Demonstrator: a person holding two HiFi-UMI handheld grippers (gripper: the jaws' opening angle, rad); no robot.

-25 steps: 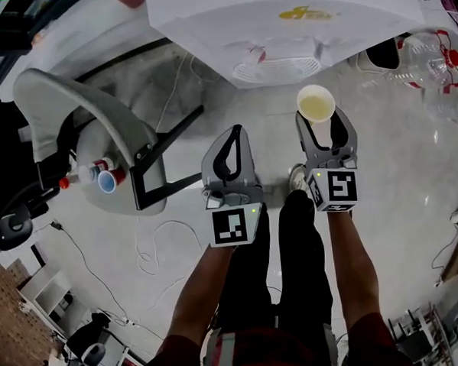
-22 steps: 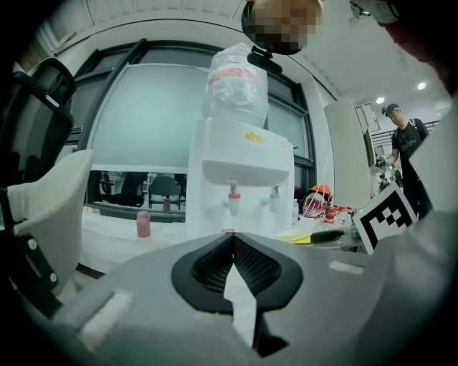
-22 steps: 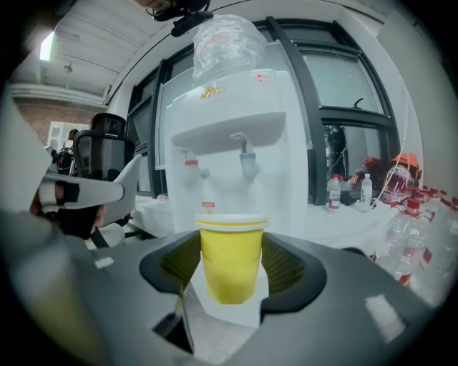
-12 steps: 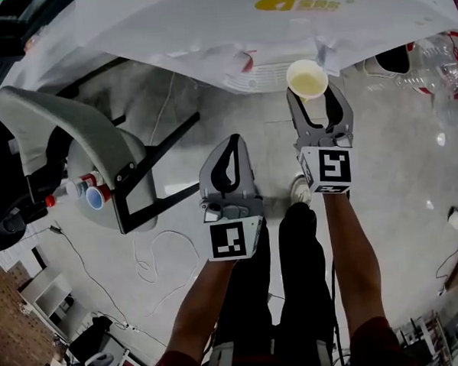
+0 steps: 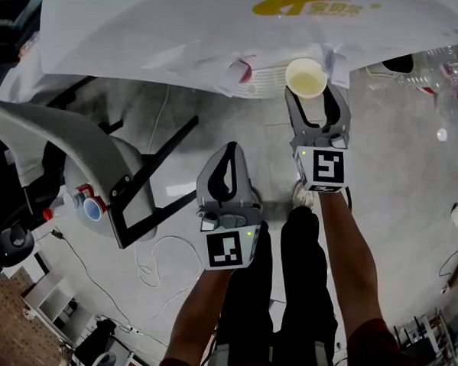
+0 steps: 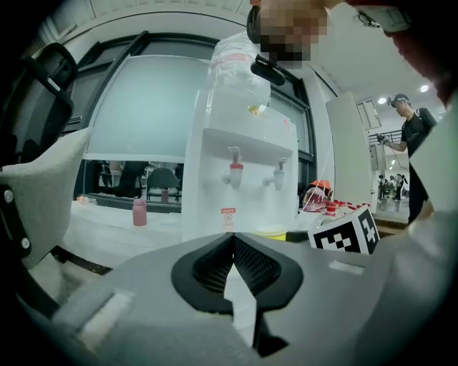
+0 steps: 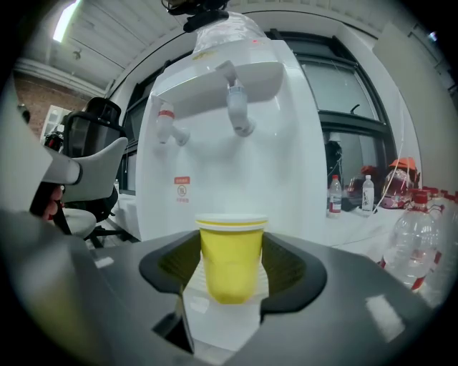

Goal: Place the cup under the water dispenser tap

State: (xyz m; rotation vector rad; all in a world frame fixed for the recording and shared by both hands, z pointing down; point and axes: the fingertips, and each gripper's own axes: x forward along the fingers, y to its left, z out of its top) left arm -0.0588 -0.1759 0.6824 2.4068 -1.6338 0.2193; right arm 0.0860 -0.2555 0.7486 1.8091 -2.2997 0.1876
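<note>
Pale, glossy floor (image 5: 396,162) spreads underfoot, carrying a grey office chair (image 5: 59,149) at nine o'clock and clear plastic bottles (image 5: 453,67) at two, a white shoe (image 5: 302,194) planted mid-frame.

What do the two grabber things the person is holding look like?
The left hand-held gripper and right hand-held gripper are grey, with curved jaws lined in ribbed black pads. Each carries a white cube printed with black square markers. The sleeves look dark red.

Nothing legible (the red label (image 7: 182,190) on the water dispenser (image 7: 236,136) blurs).
</note>
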